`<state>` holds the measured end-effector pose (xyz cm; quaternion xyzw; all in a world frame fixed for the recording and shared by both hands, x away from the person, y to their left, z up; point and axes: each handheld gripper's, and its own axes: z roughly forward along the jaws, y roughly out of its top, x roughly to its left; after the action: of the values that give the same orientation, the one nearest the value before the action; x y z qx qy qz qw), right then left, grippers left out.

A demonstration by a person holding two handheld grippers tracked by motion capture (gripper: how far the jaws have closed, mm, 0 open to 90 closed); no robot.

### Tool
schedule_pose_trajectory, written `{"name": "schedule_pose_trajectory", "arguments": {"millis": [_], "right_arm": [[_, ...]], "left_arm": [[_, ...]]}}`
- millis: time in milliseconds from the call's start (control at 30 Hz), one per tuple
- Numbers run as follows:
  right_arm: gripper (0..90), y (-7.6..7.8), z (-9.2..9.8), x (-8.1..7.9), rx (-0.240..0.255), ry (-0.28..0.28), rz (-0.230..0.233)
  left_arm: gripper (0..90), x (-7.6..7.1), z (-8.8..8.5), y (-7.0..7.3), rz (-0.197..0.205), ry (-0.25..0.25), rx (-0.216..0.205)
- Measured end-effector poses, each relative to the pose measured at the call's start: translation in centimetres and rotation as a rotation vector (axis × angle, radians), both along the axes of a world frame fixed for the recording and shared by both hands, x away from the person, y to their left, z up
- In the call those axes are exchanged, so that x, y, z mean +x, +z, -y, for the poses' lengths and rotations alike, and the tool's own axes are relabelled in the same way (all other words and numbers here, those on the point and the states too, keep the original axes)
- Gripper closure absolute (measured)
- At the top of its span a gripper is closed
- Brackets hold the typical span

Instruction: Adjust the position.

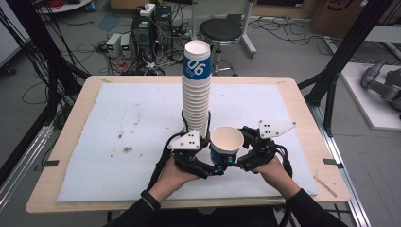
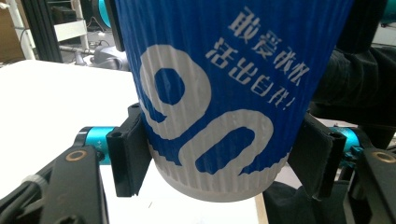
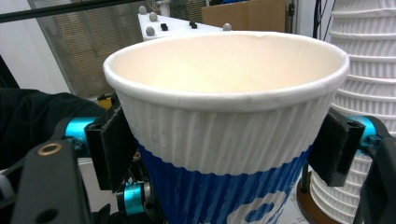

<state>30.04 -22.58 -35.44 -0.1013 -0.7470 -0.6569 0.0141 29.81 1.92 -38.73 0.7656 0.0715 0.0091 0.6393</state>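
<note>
Figure. A person stood at the near edge of a table (image 1: 75, 189) covered by a white foam sheet (image 1: 118, 132), with a hand-held gripper in each hand. A single paper cup (image 1: 226, 144), white and ribbed above, blue below, was held upright and mouth-up just above the sheet at its near middle, directly beside a tall stack of nested cups (image 1: 196, 92) that rose from the sheet's centre. Both grippers bore on this one cup. In the left gripper view the left gripper (image 2: 219, 154) had its jaws pressed against the blue wall low down, near the base; in the right gripper view the right gripper (image 3: 226, 149) was clamped across the ribbed white band near the blue edge, with the stack close behind on one side.

Judged hazards: the cup was thin-walled and empty, so two opposed grips could crush or ovalise it, most likely at the open rim, where nothing stiffened the wall. If either hand pulled off-axis, the cup might twist or slip from one pair of pads. The tall stack looked top-heavy; a sideways brush from the left gripper, whose grey plate (image 1: 185, 141) lay just against its lower cups, could tip it over.
</note>
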Motion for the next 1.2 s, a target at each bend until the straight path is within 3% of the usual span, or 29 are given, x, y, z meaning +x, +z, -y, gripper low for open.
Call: {"name": "schedule_pose_trajectory", "arguments": {"millis": [233,433,933,1200], "right_arm": [[22.7,-0.12,-0.06,-0.07,0.0,0.004,0.005],[22.9,-0.27,-0.35,-0.19,-0.011,0.011,0.011],[19.2,-0.07,-0.41,-0.34,-0.002,0.018,0.012],[19.3,0.06,-0.33,-0.3,0.004,0.012,0.012]], "left_arm": [[22.8,-0.13,0.1,0.23,-0.029,-0.01,-0.048],[23.7,-0.12,0.04,0.34,-0.05,-0.011,-0.07],[27.3,-0.17,0.04,0.32,-0.011,-0.019,-0.034],[27.4,-0.09,0.02,0.22,-0.01,-0.017,-0.034]]}}
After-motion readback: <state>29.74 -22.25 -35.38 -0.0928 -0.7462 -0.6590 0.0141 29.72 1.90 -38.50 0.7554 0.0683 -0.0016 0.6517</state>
